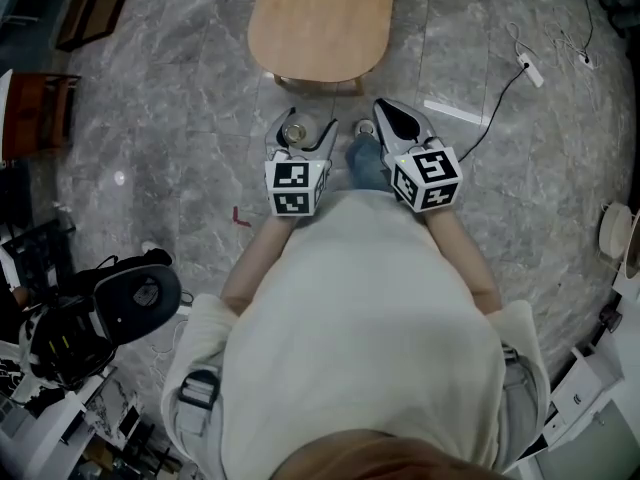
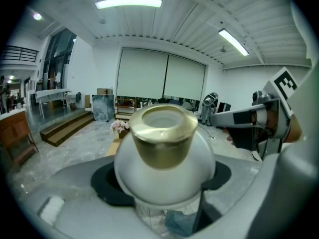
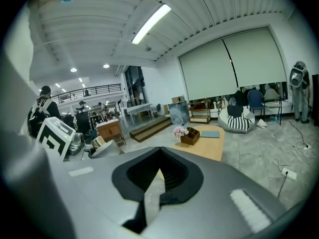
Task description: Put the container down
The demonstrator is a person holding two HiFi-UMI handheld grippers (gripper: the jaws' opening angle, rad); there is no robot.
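A round white container with a gold neck sits between the jaws of my left gripper, whose dark pads press on its sides. In the head view the left gripper holds the container in the air in front of the person's body, above the floor and just short of the wooden table. Beside it, my right gripper points forward with its jaws together and nothing in them. The right gripper view shows its pads meeting, with the container off to the left.
The oval wooden table carries a small box with flowers. A power strip with a black cable lies on the marble floor at the right. Black equipment stands at the lower left.
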